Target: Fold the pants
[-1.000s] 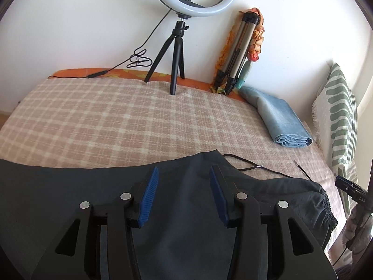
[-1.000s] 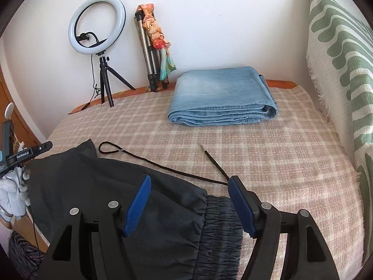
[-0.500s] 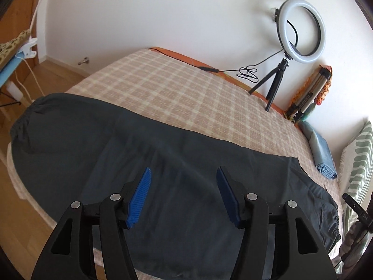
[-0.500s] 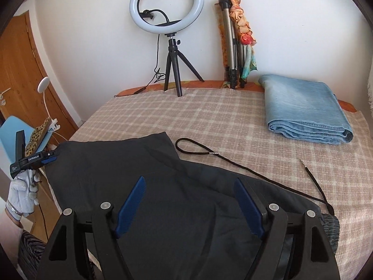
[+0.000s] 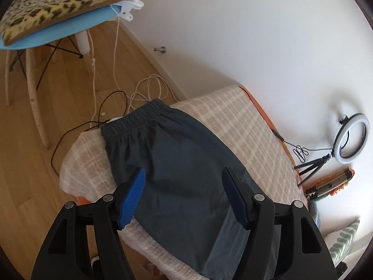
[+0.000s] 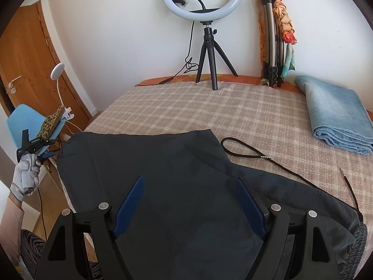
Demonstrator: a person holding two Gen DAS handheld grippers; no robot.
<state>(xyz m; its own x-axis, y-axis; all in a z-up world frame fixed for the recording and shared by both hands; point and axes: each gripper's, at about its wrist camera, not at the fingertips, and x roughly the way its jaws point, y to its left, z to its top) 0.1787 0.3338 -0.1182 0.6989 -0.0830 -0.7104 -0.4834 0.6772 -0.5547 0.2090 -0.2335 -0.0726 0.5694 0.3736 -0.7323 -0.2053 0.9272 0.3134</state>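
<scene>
Across the near part of the bed lie the dark pants (image 6: 177, 175), spread flat on the plaid bedspread (image 6: 209, 112), apparently already doubled leg over leg, so the long axis runs left to right and suits an end-to-end fold. Elastic cuff (image 5: 134, 122) reaches the left end of the mattress and partly overhangs the corner above the wooden floor (image 5: 28, 175); gathered waistband (image 6: 359, 245) sits at the right near edge, its black drawstring (image 6: 247, 154) trailing loose onto bare bedspread. Left gripper (image 5: 184, 198) hovers above the leg section, aimed toward the cuff, jaws apart, nothing between them. Right gripper (image 6: 188, 205) hovers above the hip section, jaws likewise apart and empty. Judgement: each gripper stands over its own end, so the next grasp is probably cuff and waistband. Edges: the cuff end has little support beneath it, so fabric could slide off if dragged leftward. Cables (image 5: 144, 91) lie on the floor just past that corner, and a blue chair (image 5: 58, 32) with a leopard-print cushion (image 5: 58, 2) stands beyond. Open room: a wide bare stretch of bedspread behind the pants. Far edge holds a ring light on tripod (image 6: 205, 35) and a folded tripod (image 6: 270, 46); folded blue jeans (image 6: 338, 116) occupy the right rear, well apart from the pants.
</scene>
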